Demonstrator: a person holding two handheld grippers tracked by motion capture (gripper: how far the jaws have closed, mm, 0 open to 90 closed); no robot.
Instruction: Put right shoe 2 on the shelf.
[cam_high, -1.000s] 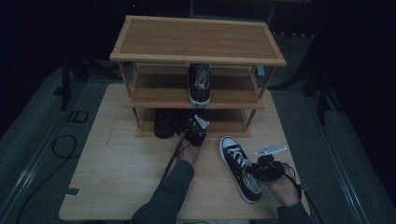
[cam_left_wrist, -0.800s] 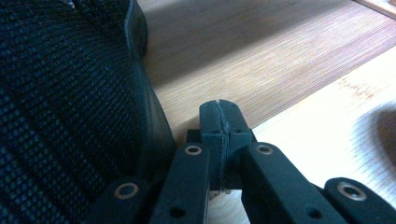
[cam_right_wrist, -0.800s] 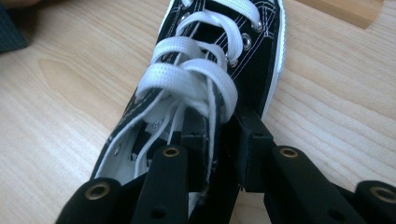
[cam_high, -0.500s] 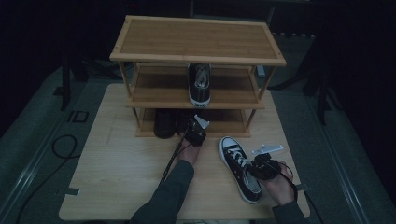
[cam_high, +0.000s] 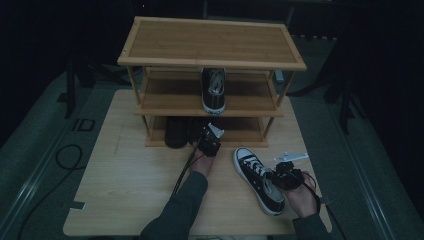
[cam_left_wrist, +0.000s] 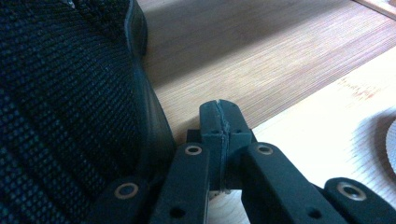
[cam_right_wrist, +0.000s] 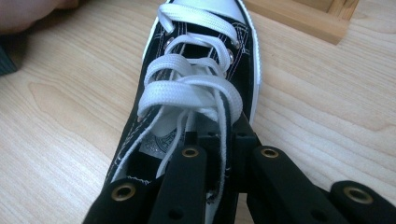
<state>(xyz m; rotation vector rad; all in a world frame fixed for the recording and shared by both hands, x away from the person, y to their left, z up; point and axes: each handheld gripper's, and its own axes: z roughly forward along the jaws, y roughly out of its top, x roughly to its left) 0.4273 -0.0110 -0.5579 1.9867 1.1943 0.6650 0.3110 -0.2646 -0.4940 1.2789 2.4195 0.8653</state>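
Note:
A black sneaker with white laces and a white toe cap (cam_high: 255, 175) (cam_right_wrist: 201, 60) lies on the wooden table (cam_high: 125, 175), toe toward the rack. My right gripper (cam_high: 276, 176) (cam_right_wrist: 215, 137) has just been closing and is shut on the sneaker's side wall near the heel opening, with a lace caught between the jaws. My left gripper (cam_high: 203, 134) (cam_left_wrist: 219, 114) is shut with nothing in it. It rests at the front of the rack's bottom shelf, beside a black mesh shoe (cam_high: 176, 131) (cam_left_wrist: 60, 107). A matching sneaker (cam_high: 213, 90) stands on the middle shelf.
The three-tier bamboo shoe rack (cam_high: 210, 42) stands at the back of the table, and its top shelf is bare. Its front right post (cam_high: 267, 127) is close to the sneaker's toe. A cable (cam_high: 182, 170) trails from the left gripper along the sleeve.

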